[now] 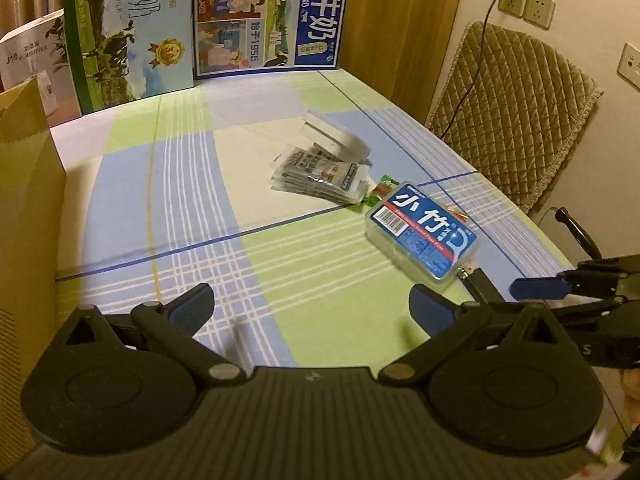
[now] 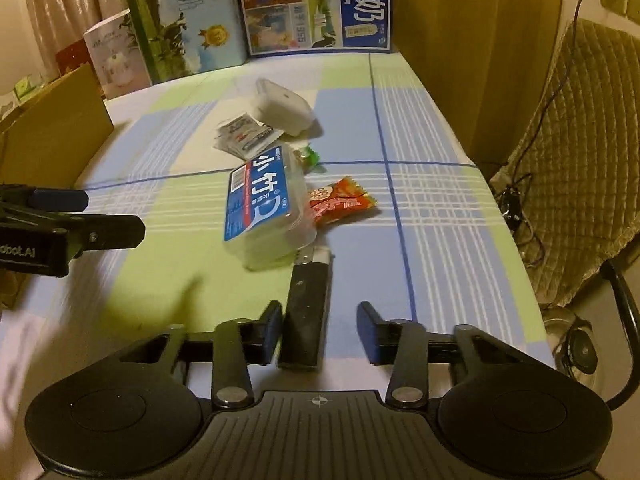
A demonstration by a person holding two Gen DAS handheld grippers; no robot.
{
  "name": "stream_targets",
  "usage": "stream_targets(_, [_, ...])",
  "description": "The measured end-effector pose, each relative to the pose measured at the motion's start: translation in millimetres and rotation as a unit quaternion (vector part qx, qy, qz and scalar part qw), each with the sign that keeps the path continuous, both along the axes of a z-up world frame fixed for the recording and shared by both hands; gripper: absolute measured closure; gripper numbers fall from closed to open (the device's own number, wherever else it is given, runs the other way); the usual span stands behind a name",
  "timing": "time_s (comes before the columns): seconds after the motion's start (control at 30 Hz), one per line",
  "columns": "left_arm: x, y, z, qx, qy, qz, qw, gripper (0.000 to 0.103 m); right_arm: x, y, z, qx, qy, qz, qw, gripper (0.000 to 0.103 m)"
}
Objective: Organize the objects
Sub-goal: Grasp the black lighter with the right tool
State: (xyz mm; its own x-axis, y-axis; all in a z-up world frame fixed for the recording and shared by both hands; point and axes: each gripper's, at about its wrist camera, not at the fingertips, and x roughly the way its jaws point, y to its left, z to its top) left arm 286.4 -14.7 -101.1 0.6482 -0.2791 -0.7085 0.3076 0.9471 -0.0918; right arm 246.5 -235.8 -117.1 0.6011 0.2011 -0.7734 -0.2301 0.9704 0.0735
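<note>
Straddling a slim black lighter [image 2: 307, 312] that lies flat on the checked tablecloth [image 2: 440, 200], the right gripper [image 2: 322, 330] has its jaws partly drawn in: the left pad sits right against the lighter's side, while the right pad stands off with cloth showing between, so nothing is pinched yet. The tilt of the tool, nose down toward the table, suits a pickup of something this low and flat, since the pads need to reach the narrow long sides. The lighter's metal end touches or nearly touches a clear plastic box with a blue label [image 2: 268, 208], which lies askew in the middle of the clutter; an orange snack packet [image 2: 340, 200] lies just beside that box, a green wrapper [image 2: 308, 157] and a stack of sachets [image 2: 244, 138] lie beyond it, and a white case [image 2: 284, 108] sits farther back, partly on the sachets. The left gripper [image 1: 312, 304] hovers with its jaws spread wide over bare cloth, holding nothing, apparently kept ready near the box. A cardboard box [image 1: 28, 200] stands at the table's left edge and may be the destination, though that is a guess. Milk cartons [image 1: 272, 16] propped along the back wall are apart from the pile.
</note>
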Motion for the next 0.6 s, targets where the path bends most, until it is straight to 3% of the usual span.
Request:
stream_targets(0.07, [0, 0, -1, 0.000, 0.002, 0.001, 1.0000, 0.001, 0, 0, 0, -0.004, -0.002, 0.000, 1.000, 0.083])
stream_targets(0.47, [1, 1, -3, -0.004, 0.009, 0.006, 0.9999, 0.001, 2, 0, 10, -0.001, -0.033, -0.023, 0.999, 0.085])
stream_targets(0.6, [1, 3, -2, -0.004, 0.007, 0.011, 0.9999, 0.001, 0, 8, 10, 0.018, -0.030, 0.020, 0.999, 0.085])
